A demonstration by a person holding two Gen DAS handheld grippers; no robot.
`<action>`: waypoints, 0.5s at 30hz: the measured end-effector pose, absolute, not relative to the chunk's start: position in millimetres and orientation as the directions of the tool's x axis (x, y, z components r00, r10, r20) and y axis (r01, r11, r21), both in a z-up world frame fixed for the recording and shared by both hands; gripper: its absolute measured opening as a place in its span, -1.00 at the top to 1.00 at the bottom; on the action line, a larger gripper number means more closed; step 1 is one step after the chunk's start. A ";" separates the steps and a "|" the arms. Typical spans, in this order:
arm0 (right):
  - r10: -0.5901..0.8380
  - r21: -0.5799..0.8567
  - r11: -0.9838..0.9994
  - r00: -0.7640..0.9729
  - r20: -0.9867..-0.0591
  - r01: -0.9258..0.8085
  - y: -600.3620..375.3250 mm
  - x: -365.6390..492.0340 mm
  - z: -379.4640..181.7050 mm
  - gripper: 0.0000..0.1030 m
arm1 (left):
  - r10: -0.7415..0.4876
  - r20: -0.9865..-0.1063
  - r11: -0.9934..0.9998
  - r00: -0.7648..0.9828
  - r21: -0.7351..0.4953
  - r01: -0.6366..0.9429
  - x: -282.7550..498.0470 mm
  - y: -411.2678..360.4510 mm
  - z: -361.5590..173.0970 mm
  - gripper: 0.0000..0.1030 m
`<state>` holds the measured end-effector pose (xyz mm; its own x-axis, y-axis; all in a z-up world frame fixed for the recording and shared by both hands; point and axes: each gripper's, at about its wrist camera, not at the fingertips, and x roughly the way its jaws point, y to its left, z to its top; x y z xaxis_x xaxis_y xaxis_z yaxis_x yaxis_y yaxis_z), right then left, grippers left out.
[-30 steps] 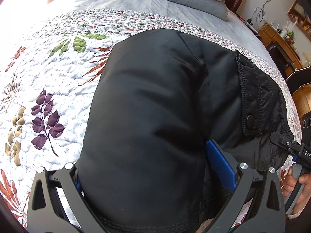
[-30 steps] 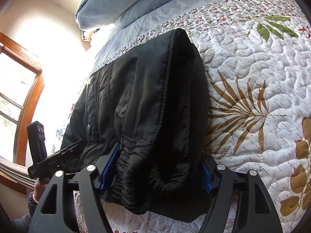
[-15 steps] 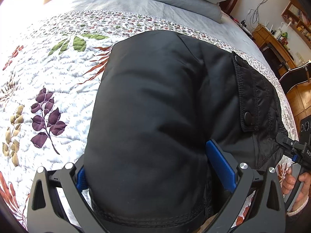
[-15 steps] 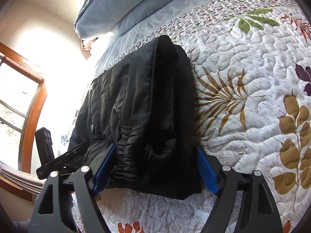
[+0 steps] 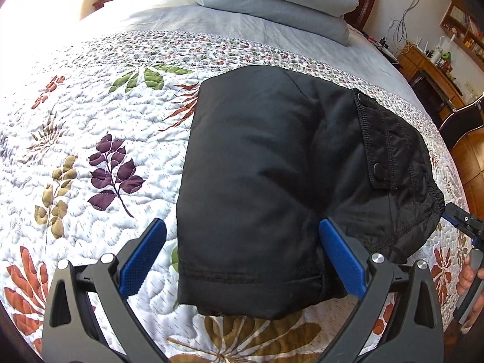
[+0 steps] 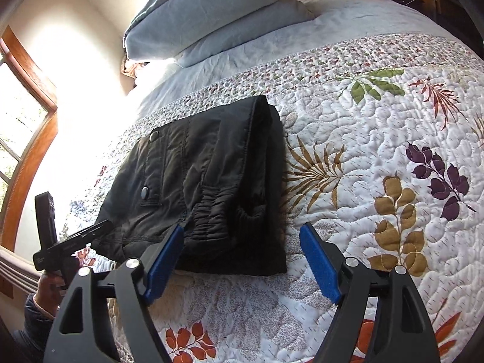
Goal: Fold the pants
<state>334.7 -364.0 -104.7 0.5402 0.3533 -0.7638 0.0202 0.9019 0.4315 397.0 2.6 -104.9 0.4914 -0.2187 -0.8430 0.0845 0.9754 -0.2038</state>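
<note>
A: Take the folded black pants (image 5: pixel 272 187) as the landmark. Going left to right in the left wrist view, what do you get?

B: Leaf-print quilt (image 5: pixel 90 139) on the bed to the left of the pants, then the bundle itself. The left claw (image 5: pixel 242 260) sits at the near end of the pants, jaws standing wide. The left pad is clear of the cloth, over quilt. The right pad lies against the bundle's side, but nothing is pinched.

A: And right of the pants?

B: The pocket flap with its snap (image 5: pixel 378 168), then the elastic waistband end, and just past it the tip of the right claw with a hand on its handle, cut off by the frame edge.

A: The right wrist view?

B: The right claw (image 6: pixel 242 260) is wide open too. Its left pad touches or nearly touches the near edge of the pants (image 6: pixel 205 187); its right pad is over bare quilt, right of the bundle.

A: Which way does the bundle run?

B: Its long axis runs away from both claws toward the pillows (image 6: pixel 211 21). Both claws sit at the near end, the left one closer in. To me the fold looks finished and released.

A: Anything you can't settle?

B: How many layers lie under the top one, and whether that right pad of the left claw truly touches.
</note>
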 end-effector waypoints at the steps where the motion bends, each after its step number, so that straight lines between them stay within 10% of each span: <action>1: 0.335 0.409 0.912 0.536 -0.775 0.021 -361.8 335.5 -106.5 -0.53 | -0.211 -0.843 0.977 0.494 -0.196 0.083 394.4 2.6 -104.0 -0.95; 15: 0.197 0.292 0.954 0.584 -0.787 0.072 -333.4 284.4 -59.6 -0.54 | -0.085 -0.807 0.994 0.585 -0.032 0.100 326.1 11.5 -62.0 -0.95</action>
